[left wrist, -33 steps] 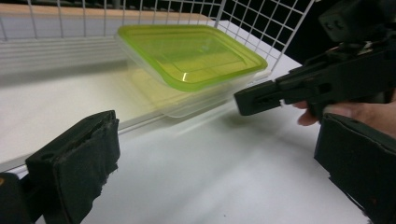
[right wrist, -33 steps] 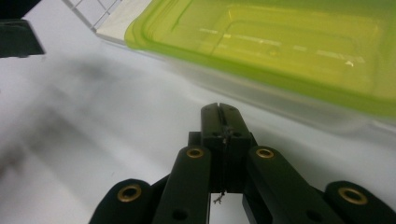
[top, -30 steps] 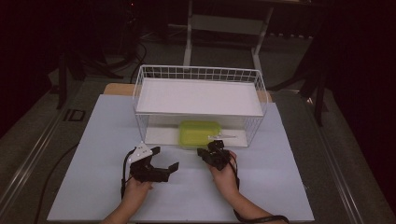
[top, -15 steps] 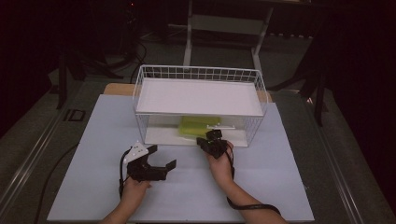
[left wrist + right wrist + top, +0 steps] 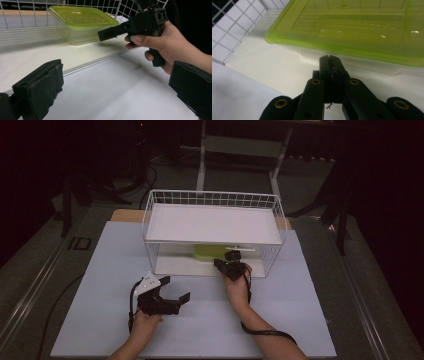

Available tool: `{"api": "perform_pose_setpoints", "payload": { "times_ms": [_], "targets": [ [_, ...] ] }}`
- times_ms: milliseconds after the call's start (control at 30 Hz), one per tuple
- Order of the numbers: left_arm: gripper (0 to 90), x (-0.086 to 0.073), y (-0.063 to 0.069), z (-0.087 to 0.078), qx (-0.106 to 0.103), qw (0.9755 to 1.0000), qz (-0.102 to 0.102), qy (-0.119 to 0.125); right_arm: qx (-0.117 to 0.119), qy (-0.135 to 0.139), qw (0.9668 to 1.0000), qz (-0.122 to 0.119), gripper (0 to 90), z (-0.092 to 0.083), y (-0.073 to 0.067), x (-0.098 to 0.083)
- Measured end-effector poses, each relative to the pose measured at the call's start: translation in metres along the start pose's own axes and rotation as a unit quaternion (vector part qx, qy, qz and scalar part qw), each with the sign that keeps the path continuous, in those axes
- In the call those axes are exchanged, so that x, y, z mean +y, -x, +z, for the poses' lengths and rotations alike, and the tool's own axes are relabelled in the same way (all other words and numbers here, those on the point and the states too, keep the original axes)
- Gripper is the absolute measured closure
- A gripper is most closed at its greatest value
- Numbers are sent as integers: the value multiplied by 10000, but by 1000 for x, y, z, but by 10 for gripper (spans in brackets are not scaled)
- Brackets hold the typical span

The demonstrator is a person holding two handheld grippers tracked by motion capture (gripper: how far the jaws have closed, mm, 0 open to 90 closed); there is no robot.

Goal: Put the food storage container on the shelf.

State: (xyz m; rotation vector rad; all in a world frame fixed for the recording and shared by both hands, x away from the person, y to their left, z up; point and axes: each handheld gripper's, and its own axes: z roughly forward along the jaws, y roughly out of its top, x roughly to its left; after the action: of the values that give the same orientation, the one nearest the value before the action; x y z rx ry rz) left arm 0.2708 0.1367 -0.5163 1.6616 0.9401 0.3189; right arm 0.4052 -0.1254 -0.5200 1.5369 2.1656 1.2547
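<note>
A clear plastic container with a lime-green lid [image 5: 207,251] [image 5: 82,20] [image 5: 352,25] sits on the lower white board of a white wire rack [image 5: 210,197], under its upper shelf. My right gripper [image 5: 226,262] [image 5: 329,58] is shut with nothing between its jaws. Its tips are just short of the container's clear front wall, below the lid's rim. In the left gripper view a hand holds that right gripper [image 5: 135,23] level beside the container. My left gripper [image 5: 176,288] [image 5: 117,85] rests low over the table in front of the rack, wide open and holding nothing.
The rack's lower board [image 5: 180,266] ends in a low step down to the pale table cover [image 5: 300,310]. Wire walls close the rack's sides and back [image 5: 22,12]. Dark floor and stand legs [image 5: 202,165] lie beyond the table.
My right gripper has moved forward from the open table to the rack's front edge, close up to the container. My left gripper has drifted slightly and stays open.
</note>
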Motion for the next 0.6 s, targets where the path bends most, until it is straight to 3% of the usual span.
{"api": "perform_pose_setpoints", "payload": {
  "times_ms": [300,433,533,600],
  "targets": [
    [3,-1,1,2,-24,10000,2,-43,-101,-38,9999,-116,894,3,-3,-1],
    [3,0,2,2,-35,10000,40,-18,-67,13,10000,-18,876,1,-4,-3],
    [3,0,2,2,-74,10000,61,-7,5,16,9996,-284,857,-4,-13,-9],
    [3,0,2,3,-97,9999,89,-11,28,11,9996,-288,843,-5,-15,-11]
  ]
}}
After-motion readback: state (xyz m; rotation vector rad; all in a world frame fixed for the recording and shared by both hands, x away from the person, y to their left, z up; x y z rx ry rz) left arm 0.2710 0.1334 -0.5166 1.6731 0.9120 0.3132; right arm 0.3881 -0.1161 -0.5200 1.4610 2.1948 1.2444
